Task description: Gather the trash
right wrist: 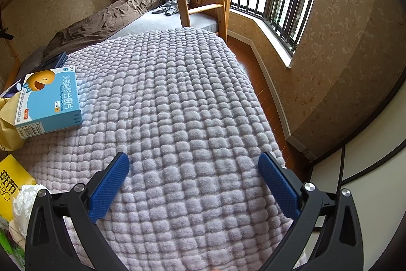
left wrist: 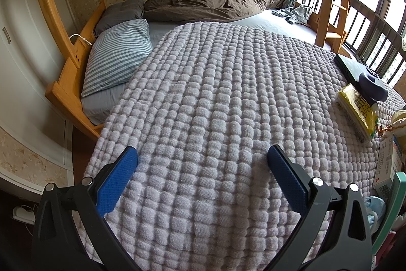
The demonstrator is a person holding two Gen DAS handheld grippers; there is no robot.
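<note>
Nothing collected yet. Left gripper point(left wrist: 202, 155) and right gripper point(right wrist: 194, 161) both wide, empty. Medicine box point(right wrist: 48, 100) and yellow tissue pack point(right wrist: 14, 178) lie left of right jaws, untouched.

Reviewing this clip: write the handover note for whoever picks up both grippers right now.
Left gripper: open, empty, above the quilted blanket.
Right gripper: open, empty, above the same blanket.
Items lie between the two grippers: yellow tissue pack, blue medicine box leaning on a tan paper bag, crumpled white tissue, dark blue round object on a black box.
Done: nothing picked up as far as these views show.
Left: decide what is trash, probably the crumpled tissue first, and collect it. No bin is in view.
</note>
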